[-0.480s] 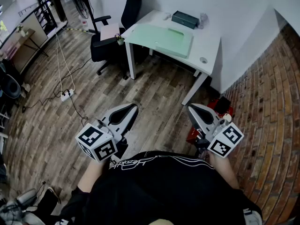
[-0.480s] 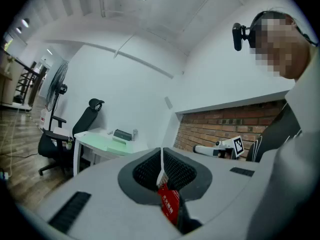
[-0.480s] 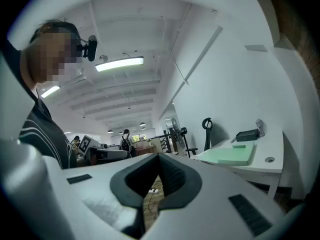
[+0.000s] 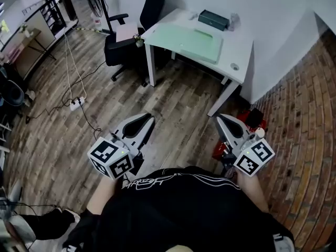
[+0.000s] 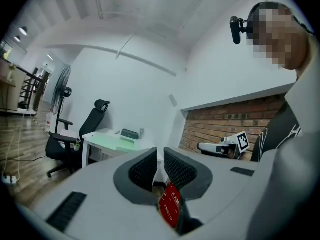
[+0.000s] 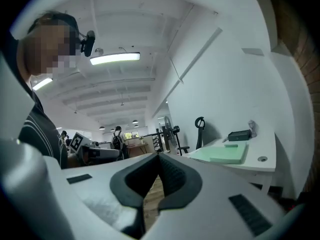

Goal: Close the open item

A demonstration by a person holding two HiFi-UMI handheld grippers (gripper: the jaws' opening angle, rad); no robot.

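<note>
A white table stands ahead by the wall, with a pale green mat and a dark lidded box on it; whether the box is open I cannot tell. My left gripper and right gripper are held level above the wooden floor, well short of the table. Both are shut with nothing between the jaws. In the left gripper view the shut left gripper points toward the table. In the right gripper view the right gripper is shut, and the box lies far off.
A black office chair stands left of the table. Cables run to a power strip on the floor at the left. Red items sit by the brick wall at the right. A standing fan is farther left.
The whole scene has slid slightly down and right in the head view, so the table sits a little nearer. Both grippers keep their places and stay shut.
</note>
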